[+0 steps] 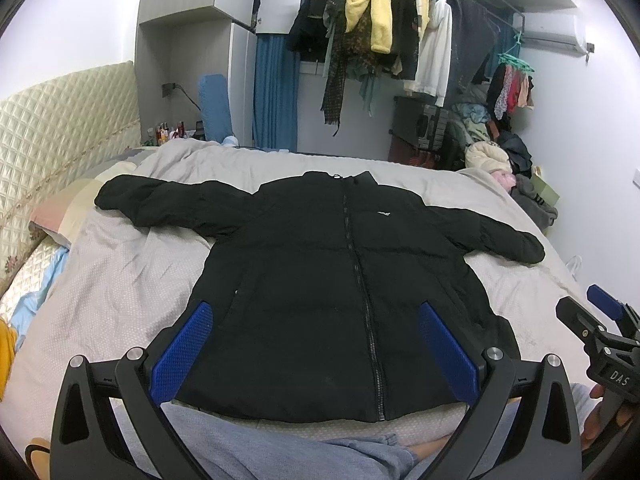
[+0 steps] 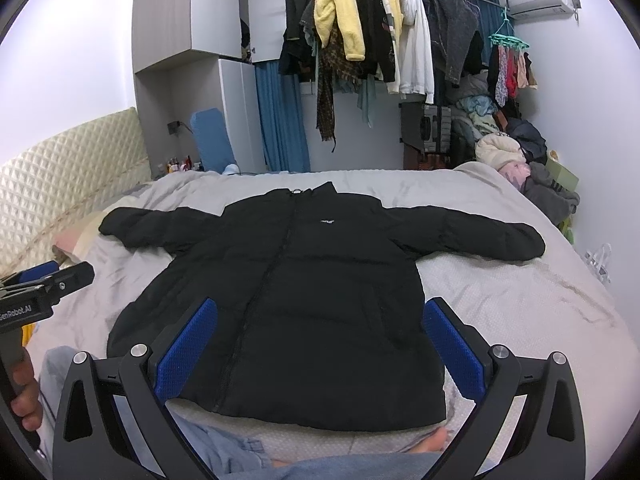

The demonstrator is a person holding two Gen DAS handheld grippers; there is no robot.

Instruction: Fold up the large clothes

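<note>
A black puffer jacket (image 1: pixel 320 280) lies flat, front up and zipped, on the grey bed cover (image 1: pixel 112 280), both sleeves spread out to the sides. It also shows in the right wrist view (image 2: pixel 288 300). My left gripper (image 1: pixel 316 332) is open and empty, held above the jacket's hem. My right gripper (image 2: pixel 320 332) is open and empty, also above the hem. The right gripper shows at the right edge of the left wrist view (image 1: pixel 600 332); the left gripper shows at the left edge of the right wrist view (image 2: pixel 40 284).
A padded headboard (image 1: pixel 52 128) and pillows (image 1: pixel 72 208) are at the left. A rack of hanging clothes (image 1: pixel 384 32) stands behind the bed, with a clothes pile (image 1: pixel 504 160) at the right. The person's legs in blue trousers (image 1: pixel 280 452) are at the near edge.
</note>
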